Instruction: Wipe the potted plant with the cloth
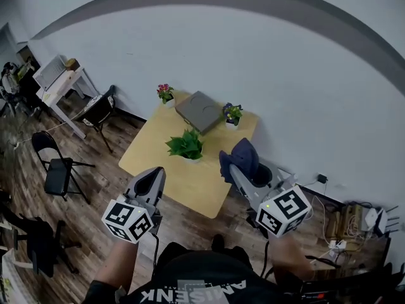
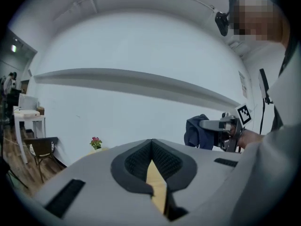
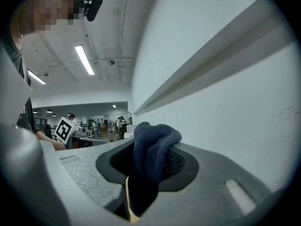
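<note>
The wooden bench (image 1: 190,181) stands against a pale wall. The right tool (image 1: 235,170) is clamped on the dark blue cloth (image 1: 242,156), which bunches up between its jaws. The left tool (image 1: 154,176) is closed on nothing. The green potted plant (image 1: 185,145) sits mid-bench, apart from both tools.

grey left tool (image 1: 154,173) and right tool (image 1: 233,168) bear black-and-white marker cubes (image 1: 130,219); black shirt (image 1: 196,277).
</note>
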